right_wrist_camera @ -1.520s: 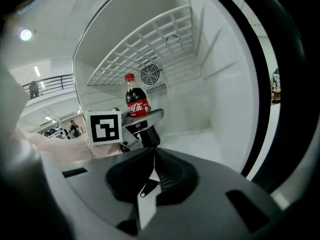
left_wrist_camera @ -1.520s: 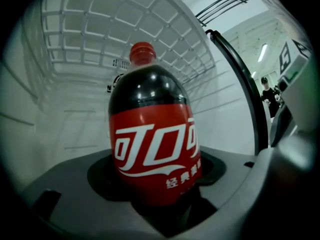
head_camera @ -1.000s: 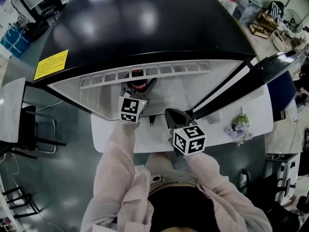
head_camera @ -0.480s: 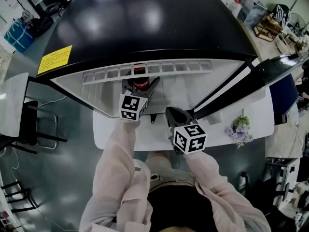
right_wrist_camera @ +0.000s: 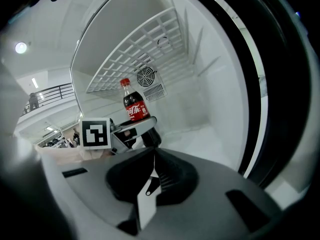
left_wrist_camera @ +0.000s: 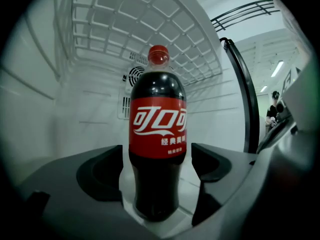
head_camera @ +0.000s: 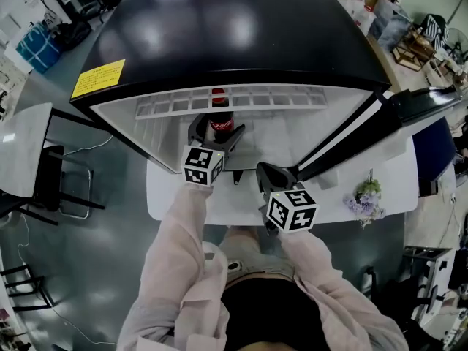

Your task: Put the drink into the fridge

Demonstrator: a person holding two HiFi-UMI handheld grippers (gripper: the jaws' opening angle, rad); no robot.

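Observation:
The drink is a dark cola bottle with a red label and red cap. It stands upright on the white floor of the open fridge, under a wire shelf. My left gripper reaches into the fridge with the bottle between its jaws. The jaws are opening, and a thin gap shows on each side of the bottle, so the pads do not press on it. My right gripper hangs just outside the fridge opening, shut with nothing in it. From there the bottle shows behind the left gripper.
The fridge door stands open to the right. A white table lies below the fridge front, with a small bunch of flowers at its right. A yellow label sits on the fridge top. A grey chair stands at the left.
The left jaws have spread apart around the bottle. The bottle stays upright in the fridge, and its cap shows more clearly. The right gripper has hardly moved.

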